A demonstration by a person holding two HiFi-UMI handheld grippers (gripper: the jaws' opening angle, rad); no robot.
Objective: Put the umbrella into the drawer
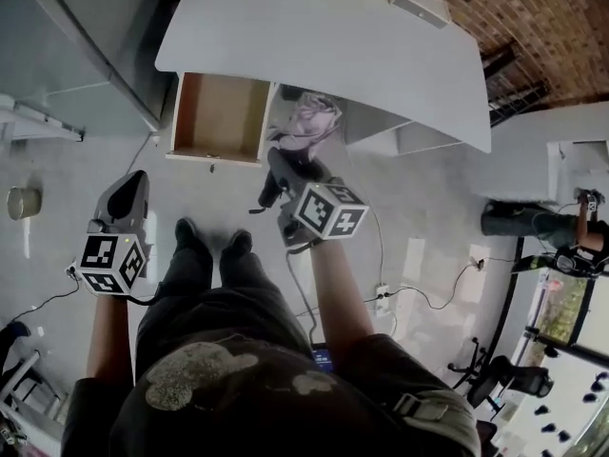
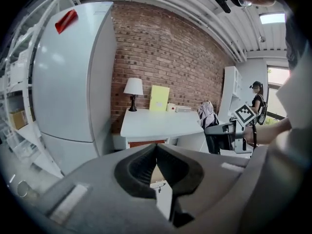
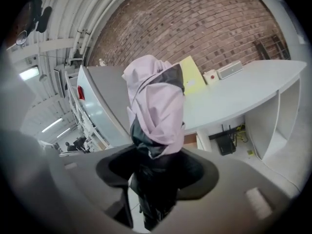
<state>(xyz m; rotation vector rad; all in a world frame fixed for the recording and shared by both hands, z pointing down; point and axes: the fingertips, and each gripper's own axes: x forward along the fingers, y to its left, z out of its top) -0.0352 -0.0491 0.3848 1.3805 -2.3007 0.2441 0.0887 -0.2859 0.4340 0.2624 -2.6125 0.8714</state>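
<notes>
So the right claw [image 3: 156, 177] is clamped on the dark lower end of the folded umbrella [image 3: 157, 106], and the pink-and-grey bundle pokes out forward past its tips. The left claw [image 2: 156, 150] has its jaws together with nothing in them, and it's off to the side, well apart from the umbrella. The open drawer [image 1: 219, 112] sits ahead and to the left of the right claw, under the edge of the white bench [image 1: 324, 36], and it looks empty. My take: swing the right claw left until the umbrella is over the drawer, line its length up with the drawer's long side so it doesn't catch the rim, lower it in, and only then let go.
</notes>
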